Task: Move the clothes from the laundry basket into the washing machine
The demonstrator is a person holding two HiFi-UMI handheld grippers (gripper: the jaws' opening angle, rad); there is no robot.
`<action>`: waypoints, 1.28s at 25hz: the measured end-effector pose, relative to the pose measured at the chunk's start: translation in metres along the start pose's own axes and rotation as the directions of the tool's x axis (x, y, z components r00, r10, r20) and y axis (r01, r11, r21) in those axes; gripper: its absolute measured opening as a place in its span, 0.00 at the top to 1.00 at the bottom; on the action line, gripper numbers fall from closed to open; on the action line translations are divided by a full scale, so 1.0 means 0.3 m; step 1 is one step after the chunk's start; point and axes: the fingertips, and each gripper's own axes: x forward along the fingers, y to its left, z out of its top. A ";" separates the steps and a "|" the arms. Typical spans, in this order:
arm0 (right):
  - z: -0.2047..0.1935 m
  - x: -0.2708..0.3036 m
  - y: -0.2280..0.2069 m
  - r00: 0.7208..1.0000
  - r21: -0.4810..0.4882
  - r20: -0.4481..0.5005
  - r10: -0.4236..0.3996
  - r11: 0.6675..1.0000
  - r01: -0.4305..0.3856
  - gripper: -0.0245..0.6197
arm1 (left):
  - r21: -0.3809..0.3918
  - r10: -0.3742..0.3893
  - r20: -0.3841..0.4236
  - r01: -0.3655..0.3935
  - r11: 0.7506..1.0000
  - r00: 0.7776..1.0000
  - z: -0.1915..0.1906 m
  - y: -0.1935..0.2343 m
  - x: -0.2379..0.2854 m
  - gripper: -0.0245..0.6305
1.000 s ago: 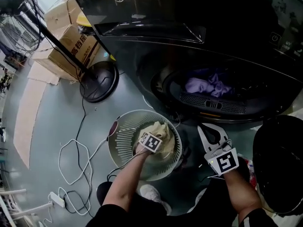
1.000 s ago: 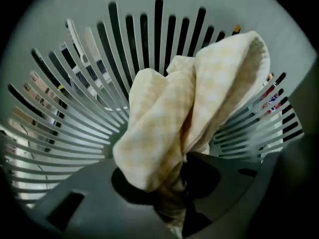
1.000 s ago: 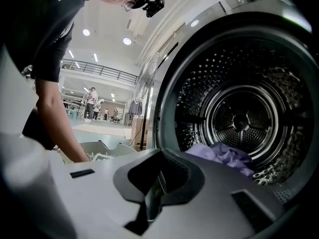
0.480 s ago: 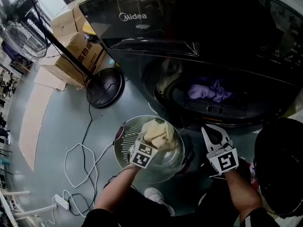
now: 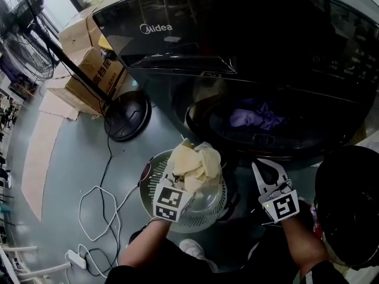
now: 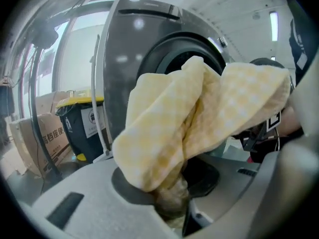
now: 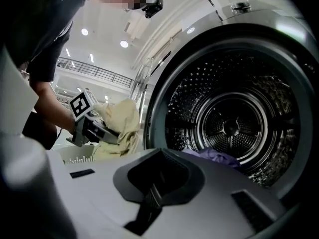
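Note:
My left gripper is shut on a pale yellow checked cloth and holds it above the round white laundry basket on the floor. In the left gripper view the cloth bulges out of the closed left gripper and hides much of the washing machine's opening. The dark washing machine stands just behind, and purple clothes lie in its drum. My right gripper hovers near the opening's lower right, shut and empty. In the right gripper view the purple clothes lie ahead of the right gripper.
A floor fan's round base and pole stand left of the machine, with cardboard boxes behind. Cables and a power strip lie on the floor at the left. A black round shape fills the lower right.
My left gripper has risen out of the basket with the yellow cloth, which now hangs clear above the rim, nearer the machine's opening. The right gripper has stayed put.

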 end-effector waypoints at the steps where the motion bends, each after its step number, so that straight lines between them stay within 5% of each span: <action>1: 0.008 -0.008 -0.009 1.000 -0.002 0.006 -0.010 1.000 0.010 0.95 | 0.007 -0.005 0.032 0.005 1.000 0.999 0.044 -0.015 -0.002 0.78; 8: 0.038 -0.092 -0.131 0.990 0.039 0.020 -0.139 0.990 0.139 0.95 | 0.008 -0.058 0.212 0.058 0.998 0.976 0.312 -0.112 0.055 0.78; 17: 0.074 -0.179 -0.239 0.969 0.060 0.056 -0.239 0.970 0.236 0.95 | 0.013 -0.131 0.317 0.134 0.991 0.939 0.495 -0.255 0.255 0.78; 32: 0.088 -0.317 -0.271 0.959 0.059 0.069 -0.273 0.961 0.269 0.95 | 0.010 -0.050 0.413 0.050 0.999 0.909 0.716 -0.259 0.606 0.78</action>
